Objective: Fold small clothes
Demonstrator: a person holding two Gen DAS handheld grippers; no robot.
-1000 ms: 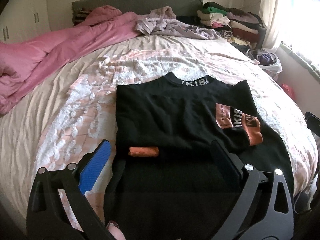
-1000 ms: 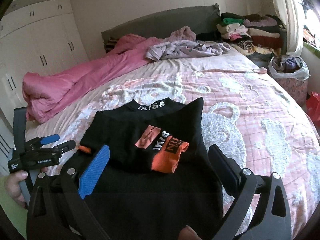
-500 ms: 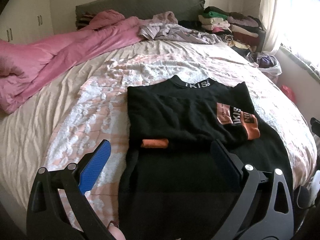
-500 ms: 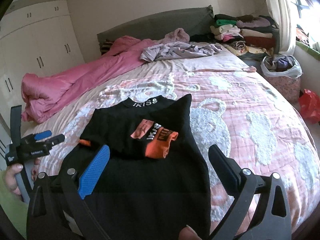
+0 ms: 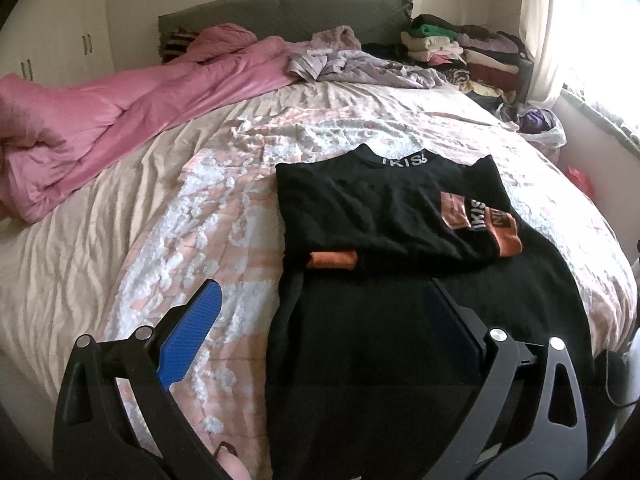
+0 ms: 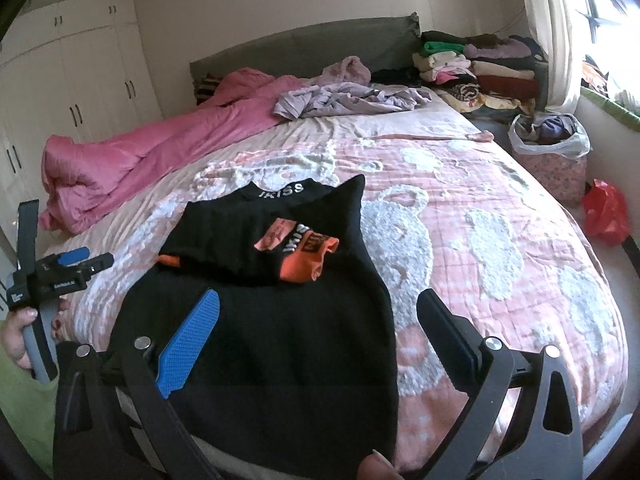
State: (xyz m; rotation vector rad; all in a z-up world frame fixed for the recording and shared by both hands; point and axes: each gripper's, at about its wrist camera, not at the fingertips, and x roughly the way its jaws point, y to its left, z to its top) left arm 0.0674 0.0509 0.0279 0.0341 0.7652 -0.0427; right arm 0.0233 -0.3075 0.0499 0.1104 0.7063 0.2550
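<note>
Hovering above the near end of the bed, the left tool [image 5: 324, 312] has its fingers spread wide and grips nothing; its blue pad [image 5: 192, 336] sits over the bedspread while its dark finger hangs over black cloth; the right tool [image 6: 320, 320] is likewise released, both fingers apart above the lower half of the black sweater [image 6: 276, 312]; neither tool touches the fabric as far as the views show. The sweater lies flat on the pink-and-white bedspread [image 6: 480, 240], collar toward the headboard, its two sleeves folded across the chest so that the orange cuffs [image 6: 304, 264] lie on the body; white lettering runs along the collar. In the right wrist view a hand [image 6: 20, 340] holds the left tool by its grey handle at the bed's left edge. Farther off, a pink duvet [image 5: 120, 120] is bunched along the left side; a lilac garment [image 5: 360, 68] lies crumpled near the headboard; a stack of folded clothes [image 6: 480, 68] stands by the window.
</note>
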